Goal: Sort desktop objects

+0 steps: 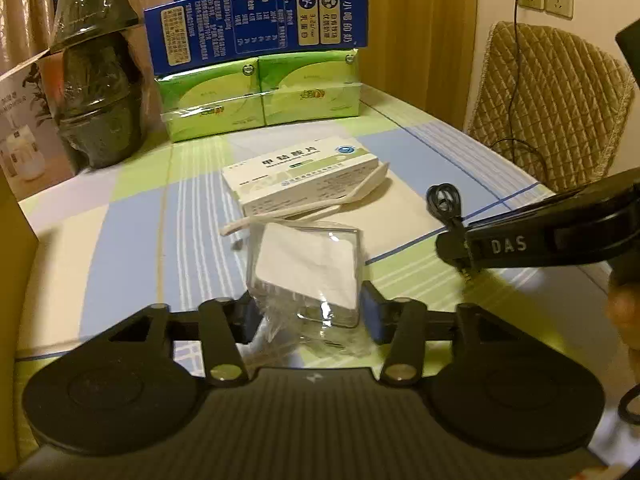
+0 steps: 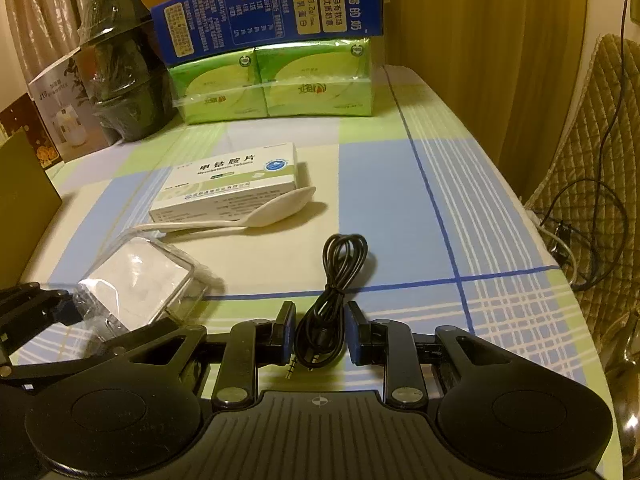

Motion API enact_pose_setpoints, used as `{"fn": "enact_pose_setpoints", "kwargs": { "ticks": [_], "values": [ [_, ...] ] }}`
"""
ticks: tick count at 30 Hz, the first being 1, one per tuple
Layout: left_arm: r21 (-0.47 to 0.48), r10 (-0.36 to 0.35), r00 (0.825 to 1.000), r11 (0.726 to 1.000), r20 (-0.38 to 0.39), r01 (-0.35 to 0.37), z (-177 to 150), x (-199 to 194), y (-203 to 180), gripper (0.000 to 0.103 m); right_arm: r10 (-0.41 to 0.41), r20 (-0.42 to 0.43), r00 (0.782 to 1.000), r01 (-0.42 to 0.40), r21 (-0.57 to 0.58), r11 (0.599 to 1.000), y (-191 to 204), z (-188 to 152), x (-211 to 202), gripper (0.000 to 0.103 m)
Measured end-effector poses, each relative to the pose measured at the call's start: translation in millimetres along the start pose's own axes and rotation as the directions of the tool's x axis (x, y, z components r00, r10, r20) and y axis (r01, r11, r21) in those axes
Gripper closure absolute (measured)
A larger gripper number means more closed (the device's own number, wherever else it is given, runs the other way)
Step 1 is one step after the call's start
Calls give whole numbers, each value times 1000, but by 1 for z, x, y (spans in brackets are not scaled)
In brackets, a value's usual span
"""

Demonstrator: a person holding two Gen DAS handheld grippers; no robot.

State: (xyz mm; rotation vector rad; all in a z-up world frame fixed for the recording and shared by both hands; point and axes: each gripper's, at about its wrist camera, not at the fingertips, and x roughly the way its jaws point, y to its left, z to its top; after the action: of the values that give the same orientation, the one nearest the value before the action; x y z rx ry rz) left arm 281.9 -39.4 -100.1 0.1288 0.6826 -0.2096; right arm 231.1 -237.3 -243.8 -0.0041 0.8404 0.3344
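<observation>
I had my left gripper (image 1: 308, 312) closed on a clear plastic packet (image 1: 308, 272) holding a white square pad, its blue pads pressing the crinkled wrap from both sides. I judged the packet light, soft at the film and slippery, so the firmer pad inside was the place to pinch. It tilted away from my claw, its far corner towards a white plastic spoon (image 1: 316, 204) and a medicine box (image 1: 304, 176) just beyond.

My right gripper (image 2: 320, 332) stood partly open around a coiled black audio cable (image 2: 332, 288) — pads on either side, not visibly touching it. The cable looked limp and light, best gripped across the tied middle. Its long axis ran straight ahead from my claw, loop at the far end, the metal plugs nearest me, all lying on the checked tablecloth (image 2: 400, 184)
</observation>
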Motion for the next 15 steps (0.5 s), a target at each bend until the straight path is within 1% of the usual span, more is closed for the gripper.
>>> {"fn": "enact_pose_setpoints", "kwargs": {
  "ticks": [3, 4, 6, 9, 15],
  "values": [
    [-2, -9, 1000, 1000, -10, 9, 1, 0, -3, 65, 10, -4, 1000, -10, 2, 1000, 1, 0, 0, 80],
    [-7, -16, 1000, 1000, -17, 16, 2, 0, -3, 71, 10, -4, 1000, -10, 0, 1000, 1, -1, 0, 80],
    [-8, -16, 1000, 1000, -26, 16, 3, -1, -6, 71, 13, -4, 1000, -13, 3, 1000, 0, -1, 0, 80],
    [15, -10, 1000, 1000, -18, 10, 1, -2, -9, 71, 15, -5, 1000, -15, 2, 1000, -1, 0, 0, 80],
    [19, -9, 1000, 1000, -6, 9, -1, -1, -8, 70, 23, -6, 1000, -23, 5, 1000, -1, 0, -1, 80]
  ]
}}
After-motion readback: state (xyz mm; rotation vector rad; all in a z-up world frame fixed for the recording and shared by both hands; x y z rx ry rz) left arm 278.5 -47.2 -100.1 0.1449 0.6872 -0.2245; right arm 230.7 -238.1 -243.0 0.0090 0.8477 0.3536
